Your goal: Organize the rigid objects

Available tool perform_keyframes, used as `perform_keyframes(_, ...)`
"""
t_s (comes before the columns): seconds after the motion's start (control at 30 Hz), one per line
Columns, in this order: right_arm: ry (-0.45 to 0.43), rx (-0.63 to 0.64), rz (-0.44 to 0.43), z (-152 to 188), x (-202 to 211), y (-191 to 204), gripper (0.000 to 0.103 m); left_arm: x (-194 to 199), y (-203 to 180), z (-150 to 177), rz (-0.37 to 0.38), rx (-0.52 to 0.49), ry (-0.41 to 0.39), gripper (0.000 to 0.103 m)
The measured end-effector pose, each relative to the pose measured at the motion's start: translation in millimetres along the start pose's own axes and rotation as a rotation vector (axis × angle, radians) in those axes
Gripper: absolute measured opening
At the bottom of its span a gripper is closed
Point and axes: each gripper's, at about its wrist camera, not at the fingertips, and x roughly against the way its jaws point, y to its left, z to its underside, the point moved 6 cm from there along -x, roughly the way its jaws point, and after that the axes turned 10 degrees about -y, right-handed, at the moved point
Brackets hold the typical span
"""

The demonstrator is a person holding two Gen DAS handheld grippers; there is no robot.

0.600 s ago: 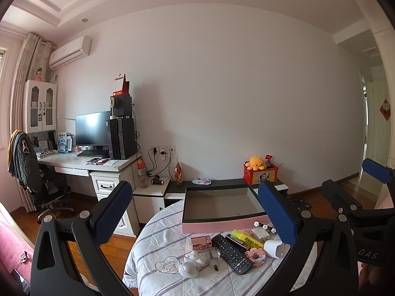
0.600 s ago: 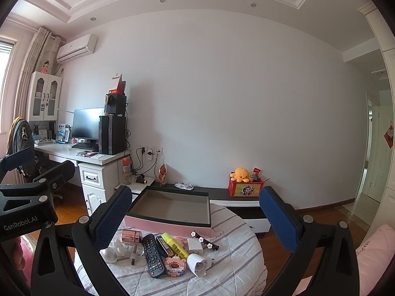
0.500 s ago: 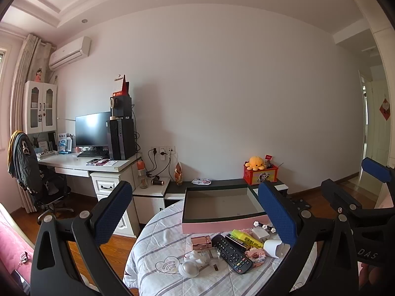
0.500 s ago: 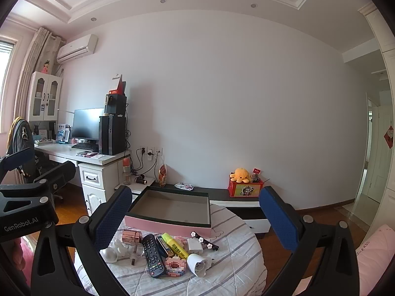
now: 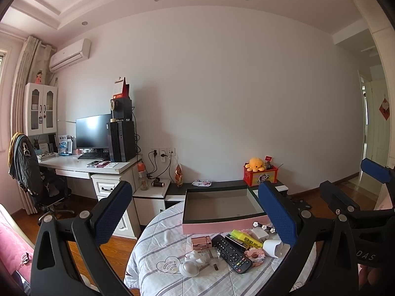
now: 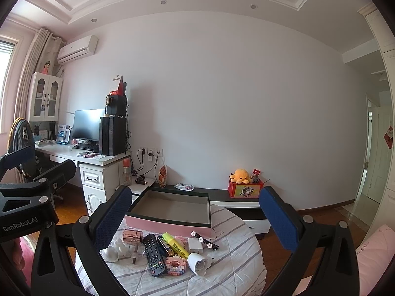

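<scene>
Both up, nothing held: left gripper (image 5: 196, 218) wide open, right gripper (image 6: 195, 218) wide open too. Pink box (image 6: 170, 213) empty on the round table (image 6: 234, 261). In front of it, remote (image 6: 154, 255), highlighter (image 6: 175, 245), charger (image 6: 195, 244).

Ahead of both tongs: tablecloth (image 6: 237, 264) white, grey stripes. Box (image 6: 167, 224) pink outside, dark rim, grey-brown inside. Remote (image 6: 153, 254) black; marker (image 6: 176, 245) yellow; brick toy (image 6: 174, 266) pink and white. Tong pads (image 6: 112, 218) blue, dimpled texture; frames black.
</scene>
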Motion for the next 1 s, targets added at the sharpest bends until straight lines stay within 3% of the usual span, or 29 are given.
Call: perform_keyframes(1.0,0.033,-0.005,-0.001,14.7,-17.3,-3.1,0.103,-13.7,-3.8,3.6,0.0,-0.014,0.033,0.103)
